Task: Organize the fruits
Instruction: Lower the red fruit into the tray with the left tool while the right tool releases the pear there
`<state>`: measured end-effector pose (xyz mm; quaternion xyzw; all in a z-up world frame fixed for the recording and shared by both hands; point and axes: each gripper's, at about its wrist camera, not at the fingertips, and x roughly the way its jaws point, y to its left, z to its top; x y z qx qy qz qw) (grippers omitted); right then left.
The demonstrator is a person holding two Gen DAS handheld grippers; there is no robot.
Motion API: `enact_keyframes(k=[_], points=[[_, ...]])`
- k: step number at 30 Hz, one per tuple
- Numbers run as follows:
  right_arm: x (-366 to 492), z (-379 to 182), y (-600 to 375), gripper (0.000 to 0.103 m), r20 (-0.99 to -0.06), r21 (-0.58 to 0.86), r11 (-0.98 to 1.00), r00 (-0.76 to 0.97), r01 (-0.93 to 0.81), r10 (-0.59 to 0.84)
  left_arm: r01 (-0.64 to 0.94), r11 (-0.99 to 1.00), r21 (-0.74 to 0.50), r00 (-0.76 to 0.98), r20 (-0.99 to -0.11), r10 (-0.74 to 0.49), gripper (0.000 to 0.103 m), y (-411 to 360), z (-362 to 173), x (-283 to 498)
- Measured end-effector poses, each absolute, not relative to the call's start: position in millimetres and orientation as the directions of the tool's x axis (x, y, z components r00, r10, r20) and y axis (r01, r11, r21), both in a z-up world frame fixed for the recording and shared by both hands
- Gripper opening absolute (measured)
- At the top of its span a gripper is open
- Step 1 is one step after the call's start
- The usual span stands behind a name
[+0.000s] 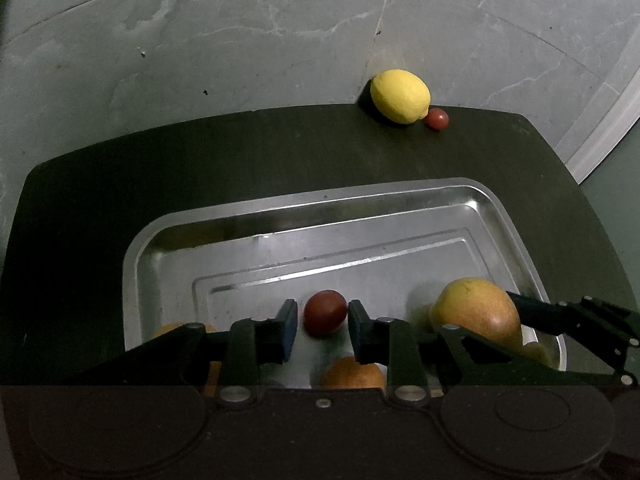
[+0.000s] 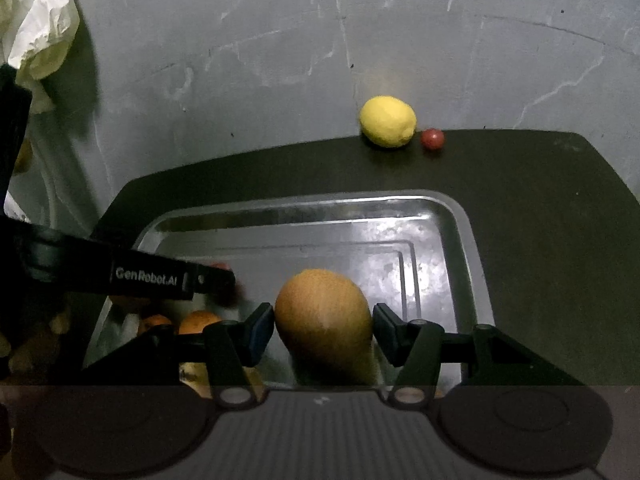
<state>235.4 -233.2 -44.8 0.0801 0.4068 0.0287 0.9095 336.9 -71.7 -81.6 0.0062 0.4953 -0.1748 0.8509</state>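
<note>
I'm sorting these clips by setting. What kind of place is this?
Probably a room in a home, though little shows it: a small dark table stands on a grey marbled tile floor and bears a steel tray of fruit, with a lemon left outside the tray.

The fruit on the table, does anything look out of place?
Yes: a lemon and a small red fruit sit outside the metal tray, close to the table's far edge, while the other fruits are in the tray.
</note>
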Motion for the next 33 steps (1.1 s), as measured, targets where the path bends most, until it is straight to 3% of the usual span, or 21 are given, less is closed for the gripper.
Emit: enact_keyframes(k=[8, 11, 13, 19, 33], points=[[226, -36, -233, 0.078, -0.719, 0.167, 0.985, 0.689, 0.042, 0.093, 0.307, 0.936, -0.171, 0.467, -0.83, -0.305, 0.049, -66, -73, 330], [220, -32, -234, 0.084, -0.712, 0.169, 0.984, 0.697, 0.054, 0.084, 0.306, 0.936, -0.173, 0.477, -0.823, -0.308, 0.063, -62, -68, 328], [216, -28, -234, 0.089, -0.708, 0.17, 0.983, 0.702, 0.065, 0.076, 0.308, 0.935, -0.178, 0.487, -0.814, -0.316, 0.08, -57, -63, 325], [205, -20, -235, 0.099, -0.702, 0.178, 0.98, 0.709, 0.095, 0.059, 0.311, 0.933, -0.182, 0.516, -0.792, -0.326, 0.097, -42, -49, 316], [173, -5, -227, 0.103, -0.735, 0.143, 0.977, 0.678, 0.158, -0.002, 0.26, 0.951, -0.166, 0.504, -0.817, -0.281, 0.102, 23, -40, 287]])
